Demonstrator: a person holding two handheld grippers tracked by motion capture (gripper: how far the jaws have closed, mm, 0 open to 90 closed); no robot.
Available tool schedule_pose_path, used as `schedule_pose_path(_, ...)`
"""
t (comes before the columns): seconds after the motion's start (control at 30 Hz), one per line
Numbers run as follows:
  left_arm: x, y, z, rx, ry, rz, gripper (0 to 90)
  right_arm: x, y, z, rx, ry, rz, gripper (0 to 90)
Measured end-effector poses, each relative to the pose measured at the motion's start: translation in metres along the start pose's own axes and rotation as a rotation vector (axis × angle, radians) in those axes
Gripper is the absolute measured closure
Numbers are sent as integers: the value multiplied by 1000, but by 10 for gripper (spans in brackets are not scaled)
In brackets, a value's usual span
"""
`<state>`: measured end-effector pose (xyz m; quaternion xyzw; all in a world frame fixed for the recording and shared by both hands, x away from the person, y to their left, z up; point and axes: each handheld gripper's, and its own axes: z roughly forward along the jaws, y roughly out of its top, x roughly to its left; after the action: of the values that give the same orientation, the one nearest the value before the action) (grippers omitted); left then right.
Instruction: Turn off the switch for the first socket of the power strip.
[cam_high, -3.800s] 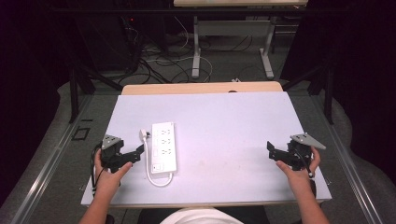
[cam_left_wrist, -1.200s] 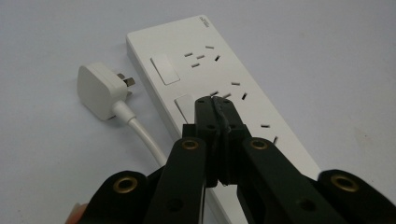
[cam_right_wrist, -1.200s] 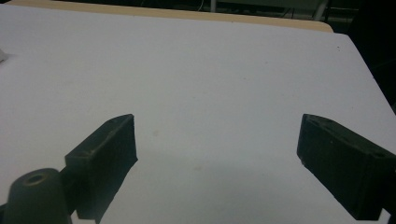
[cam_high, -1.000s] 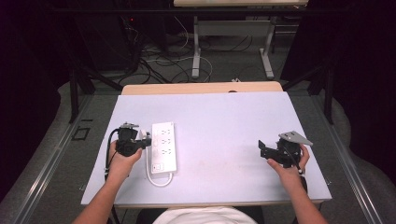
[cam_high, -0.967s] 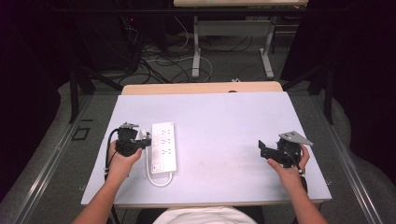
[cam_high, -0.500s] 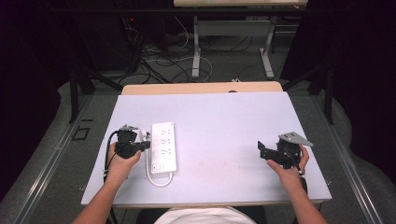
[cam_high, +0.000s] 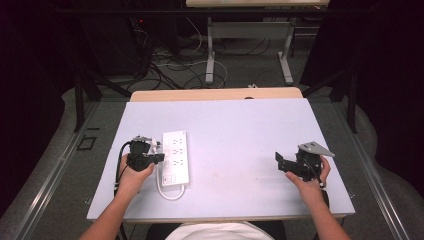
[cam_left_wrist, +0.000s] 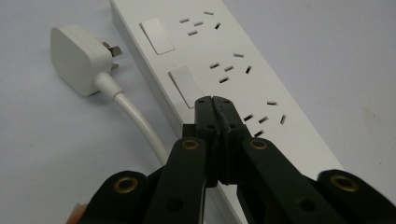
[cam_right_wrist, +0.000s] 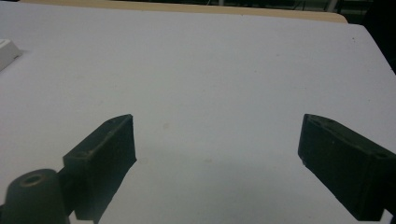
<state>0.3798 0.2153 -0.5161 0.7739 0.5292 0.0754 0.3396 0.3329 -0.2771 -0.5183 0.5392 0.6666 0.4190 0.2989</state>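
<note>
Since approx 4 s ago, left gripper (cam_left_wrist: 215, 100) moved up from the near edge of the pale-lilac rectangular tabletop (cam_high: 240, 125); jaws pressed together w/ nothing between, tips just over a rocker switch on the white plastic 3-socket power strip (cam_high: 175, 156). Strip lies left of centre, its white plug (cam_left_wrist: 77, 59) alongside; wide bare surface to its right. Right gripper (cam_right_wrist: 217, 154), jaws spread wide & empty, hovers nr right edge.

We see the table (cam_high: 235, 125) evenly lit from above, while the room around it sinks into darkness. Shadows stay soft and short. In the gripper views the near black jaws blur, and the picture looks grainy with a bluish cast.
</note>
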Motion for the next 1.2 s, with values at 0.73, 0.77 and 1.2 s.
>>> schedule_pose_path(0.73,-3,0,10,16,0,1,900,1,-1,7,33,21,10,0)
schedule_pose_path(0.77,-3,0,10,18,1,3,900,1,-2,8,29,16,14,0)
schedule_pose_path(1.2,-4,-1,13,0,25,4,900,-1,-3,8,43,28,22,0)
